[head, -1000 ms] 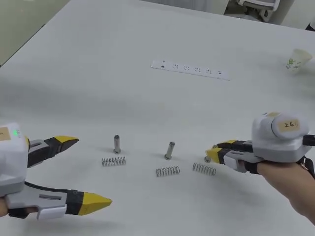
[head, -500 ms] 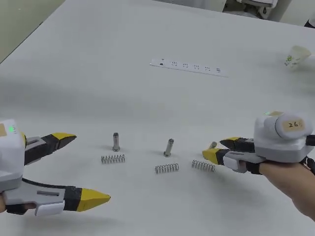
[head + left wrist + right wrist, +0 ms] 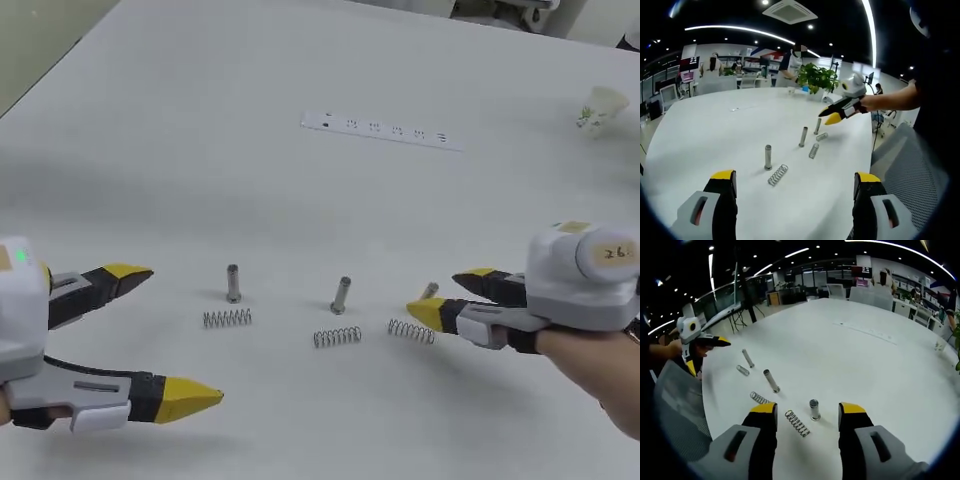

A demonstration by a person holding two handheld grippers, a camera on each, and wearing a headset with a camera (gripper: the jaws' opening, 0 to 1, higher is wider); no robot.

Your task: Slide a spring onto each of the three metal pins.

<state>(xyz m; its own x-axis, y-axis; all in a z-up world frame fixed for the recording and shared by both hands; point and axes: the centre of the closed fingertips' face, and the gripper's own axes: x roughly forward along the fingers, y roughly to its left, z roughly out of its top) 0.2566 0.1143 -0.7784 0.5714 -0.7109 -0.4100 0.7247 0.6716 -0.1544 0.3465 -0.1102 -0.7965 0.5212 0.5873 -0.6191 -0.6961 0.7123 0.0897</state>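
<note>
At the left, the left gripper (image 3: 185,334) hovers just above the counter (image 3: 200,150) with its jaws spread wide and nothing between them, probably held ready to steady a pin or take a spring. Three pins stand on end in a row, each with a spring lying on its side just to its near side. The layout seems meant to put every spring next to its own pin: the left pin (image 3: 233,283) with the left spring (image 3: 227,318), the middle pin (image 3: 341,295) with the middle spring (image 3: 337,337), and the right pin (image 3: 429,291) with the right spring (image 3: 411,331). No spring is on a pin yet. The right gripper (image 3: 433,295) sits low at the right end, jaws partly open and gripping nothing, apparently lining up on that last pair. The head view leaves the relation of jaws to pin unclear. The right gripper view settles it: the right pin (image 3: 814,410) stands between the jaws with a gap on each side, and the right spring (image 3: 797,423) lies near one jaw. The left gripper view shows the row end-on, with the right gripper (image 3: 832,114) at its far end.
</note>
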